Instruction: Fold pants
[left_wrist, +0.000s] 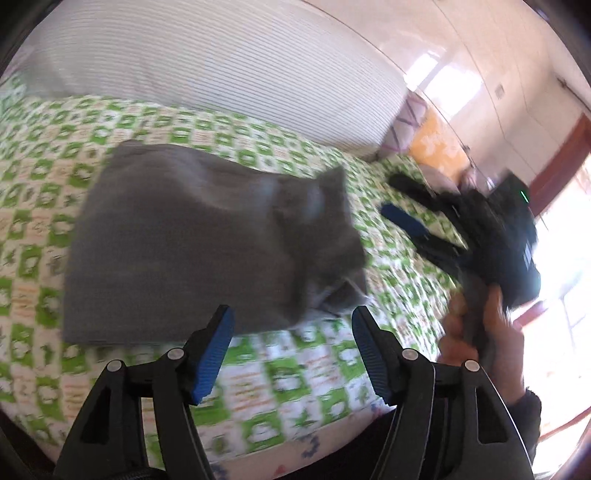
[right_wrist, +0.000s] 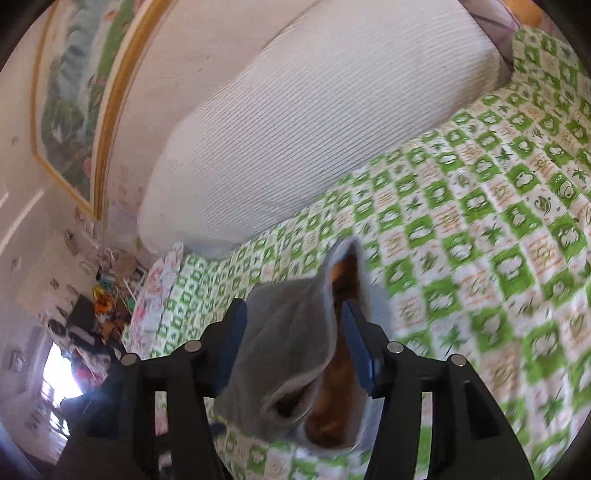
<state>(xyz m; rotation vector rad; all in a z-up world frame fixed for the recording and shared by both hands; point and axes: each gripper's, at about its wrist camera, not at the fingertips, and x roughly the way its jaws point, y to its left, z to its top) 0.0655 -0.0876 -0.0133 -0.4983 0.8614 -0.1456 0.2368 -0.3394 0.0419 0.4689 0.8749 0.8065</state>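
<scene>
Grey pants (left_wrist: 207, 240) lie folded in a compact stack on the green checked bedspread (left_wrist: 277, 387), near the big white pillow (left_wrist: 221, 74). Left gripper (left_wrist: 291, 350) is wide open, nothing between the pads, just short of the stack's near edge. Right gripper (right_wrist: 291, 347) is about half open with a loose grey flap (right_wrist: 288, 332) between its jaws; can't tell if the pads touch it. Looks like the release after the last fold. Best: let the flap drop clear, pull back low without dragging the stack.
</scene>
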